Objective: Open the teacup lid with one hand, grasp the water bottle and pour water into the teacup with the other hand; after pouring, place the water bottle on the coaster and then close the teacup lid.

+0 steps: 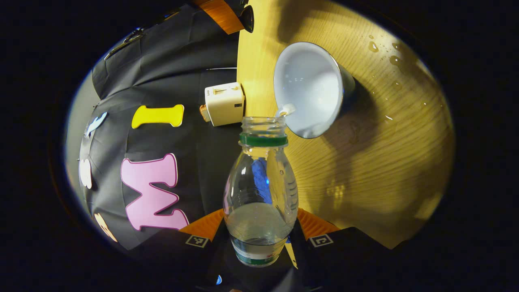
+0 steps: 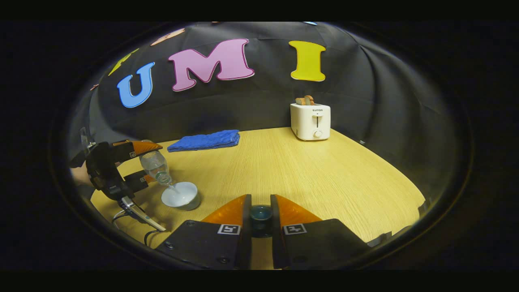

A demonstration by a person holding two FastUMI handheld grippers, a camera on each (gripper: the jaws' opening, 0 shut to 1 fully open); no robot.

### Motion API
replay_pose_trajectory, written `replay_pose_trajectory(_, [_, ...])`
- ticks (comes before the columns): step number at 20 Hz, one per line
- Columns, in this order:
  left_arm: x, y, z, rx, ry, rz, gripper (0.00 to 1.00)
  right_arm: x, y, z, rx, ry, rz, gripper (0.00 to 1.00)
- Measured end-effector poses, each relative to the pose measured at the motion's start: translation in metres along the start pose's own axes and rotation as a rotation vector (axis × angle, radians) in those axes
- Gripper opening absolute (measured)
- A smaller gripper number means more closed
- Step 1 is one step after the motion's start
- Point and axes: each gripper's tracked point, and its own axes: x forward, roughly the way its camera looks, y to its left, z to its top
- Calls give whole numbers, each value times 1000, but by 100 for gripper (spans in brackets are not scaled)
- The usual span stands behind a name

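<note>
Clear plastic sits clamped between your left jaws: the left gripper [image 1: 259,243] grasps the water bottle [image 1: 260,190] low on its body, tipped so its open neck hangs over the rim of the teacup [image 1: 310,87]. A thin stream runs from the neck into the cup, which already holds water. The bottle is roughly a third full. Your right gripper [image 2: 260,221] is clenched on a small dark round piece, by my judgement the teacup lid [image 2: 260,215], held over the near edge of the counter [image 2: 308,174], well apart from the cup.

Lid off: done. Pouring: under way. Outstanding: right the bottle, set it on the coaster, replace the lid. Note droplets on the counter beside the cup. A blue cloth [image 2: 204,140] and a toaster [image 2: 310,121] stand at the far edge.
</note>
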Motion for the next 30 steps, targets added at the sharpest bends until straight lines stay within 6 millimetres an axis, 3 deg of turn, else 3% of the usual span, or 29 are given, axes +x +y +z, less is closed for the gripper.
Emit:
replay_pose_trajectory(8, [5,5,2,52,-22,13,75,-5,2,1,-11,-2,10,24])
replay_pose_trajectory(14, [5,24,-1,92,-45,60,75,-7,5,2,-14,-5,19,24])
replay_pose_trajectory(15, [5,26,-4,106,-42,63,75,-7,7,3,-14,-7,22,29])
replay_pose_trajectory(17, [5,31,-4,129,-49,74,75,-9,8,3,-17,-8,26,24])
replay_pose_trajectory(30, [9,56,18,325,-152,106,75,-21,15,1,-16,-11,53,24])
